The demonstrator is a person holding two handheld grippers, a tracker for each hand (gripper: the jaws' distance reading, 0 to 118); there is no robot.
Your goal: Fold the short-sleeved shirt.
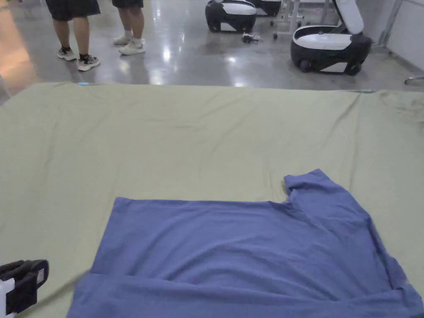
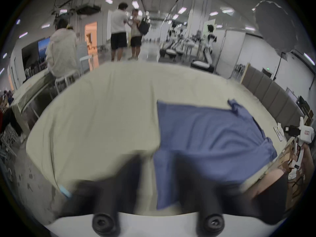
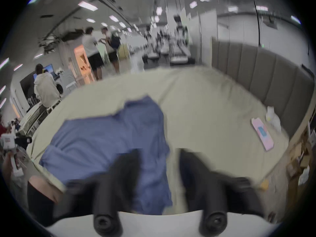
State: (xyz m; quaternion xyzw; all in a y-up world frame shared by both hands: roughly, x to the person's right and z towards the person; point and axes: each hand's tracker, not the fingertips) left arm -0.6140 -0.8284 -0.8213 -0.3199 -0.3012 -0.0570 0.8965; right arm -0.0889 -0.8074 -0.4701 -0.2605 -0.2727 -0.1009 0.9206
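Blue shirt on green-covered bench, both tongs empty

Blue short-sleeved shirt (image 1: 244,248): lies flat on the bench near the person's edge, its near portion doubled over in a long fold across the body. One sleeve (image 1: 321,190) points away at the far right side. Cloth is lightly creased.

Left tongs (image 2: 159,169): jaws stand wide apart with nothing between them, held above the shirt's left edge, one jaw over bare cover, the other over blue cloth. In the head view they sit at the lower left corner (image 1: 22,283), just beside the shirt.

Right tongs (image 3: 159,165): jaws spread wide, empty, above the shirt's right edge; one jaw over blue fabric, the other over the cover.

Bench (image 1: 207,136): covered in a pale green sheet, wrinkled toward the far corners.

Pink flat item (image 3: 262,133): rests on the cover well to the right of the shirt.

Beyond the bench: glossy grey floor (image 1: 186,54), two standing people (image 1: 95,29), black-and-white wheeled machine (image 1: 329,47).
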